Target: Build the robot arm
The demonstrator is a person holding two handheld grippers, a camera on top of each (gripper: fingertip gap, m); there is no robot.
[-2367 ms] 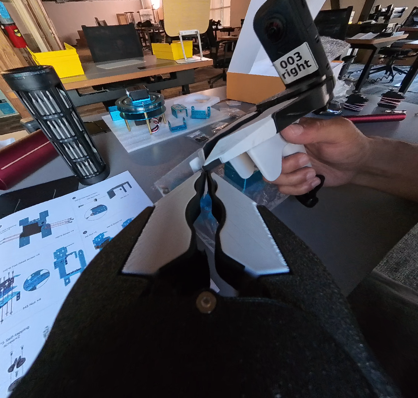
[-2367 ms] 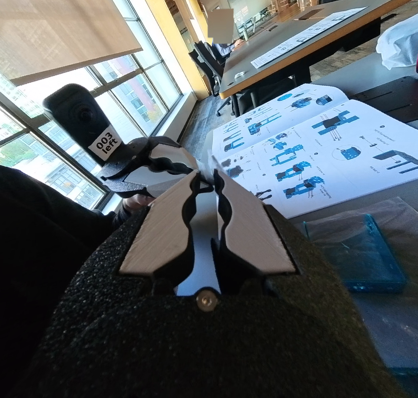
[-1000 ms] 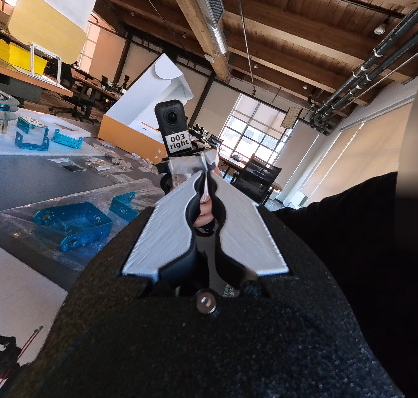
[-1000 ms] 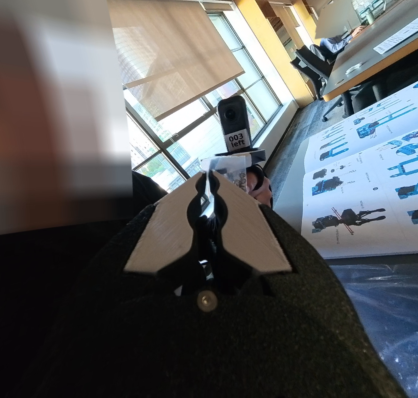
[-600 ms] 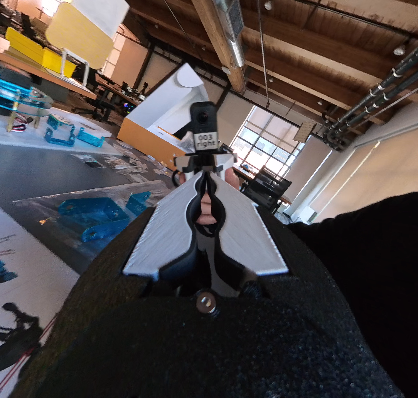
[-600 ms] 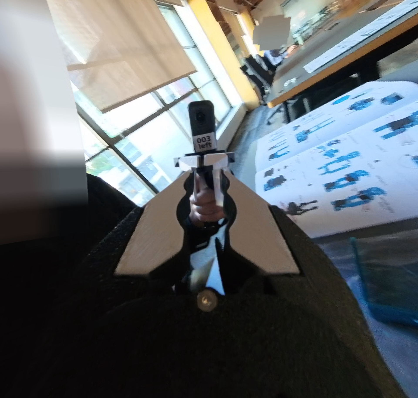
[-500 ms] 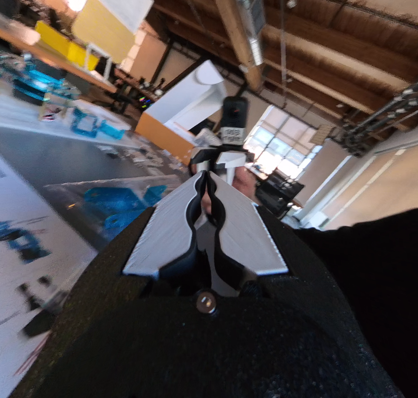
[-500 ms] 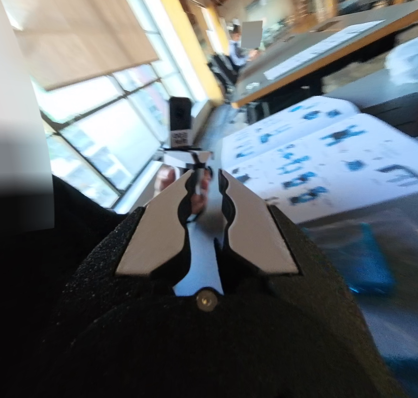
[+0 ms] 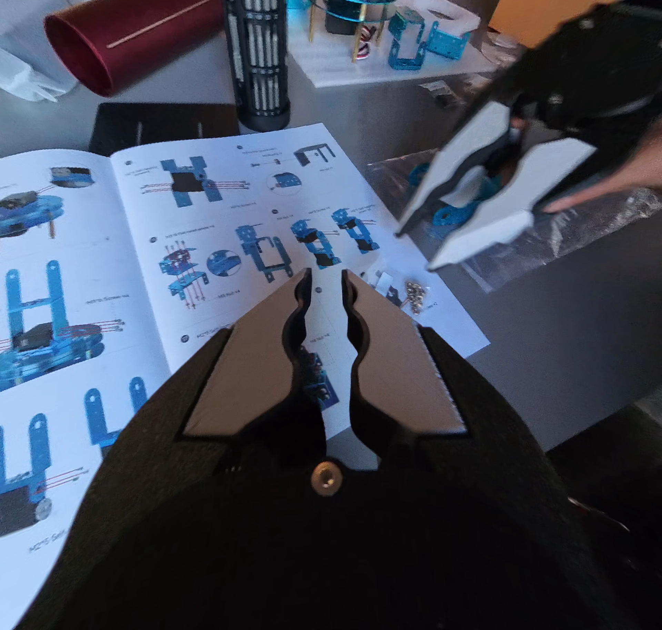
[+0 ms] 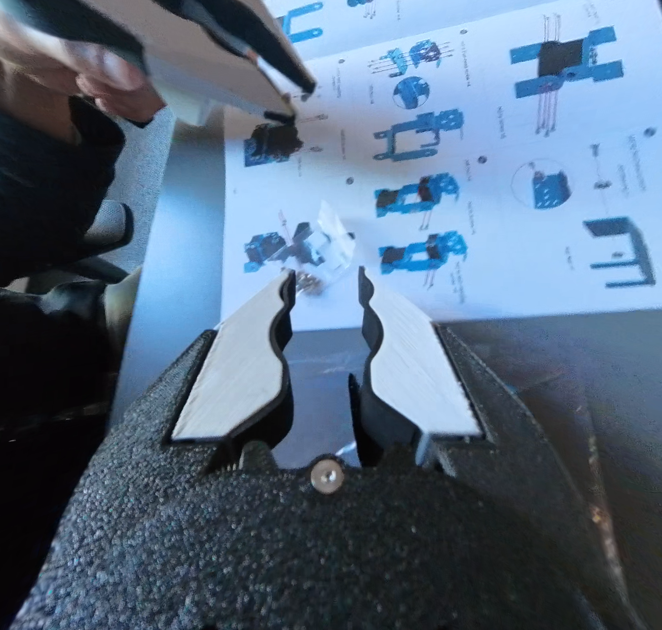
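Left wrist view: the left hand-held gripper [image 9: 325, 278] hangs over the open booklet [image 9: 143, 254] on the counter [image 9: 537, 344], jaws slightly apart and empty. A small clear bag of screws [image 9: 404, 292] lies on the booklet's right page, just right of the fingertips. The right hand-held gripper [image 9: 415, 250] hovers beyond it, jaws apart.

Right wrist view: the right hand-held gripper [image 10: 326, 277] hangs empty, jaws wide, the bag of screws [image 10: 318, 250] just ahead of the fingertips, on the booklet [image 10: 501, 129].

We see motion blur over the open instruction booklet [image 9: 229, 218], so its small print stays unreadable. The red tube [image 9: 132, 28] and black mesh cylinder [image 9: 256, 39] are cut off at the far edge. The small clear bag [image 10: 322, 243] smears; we cannot tell its contents.
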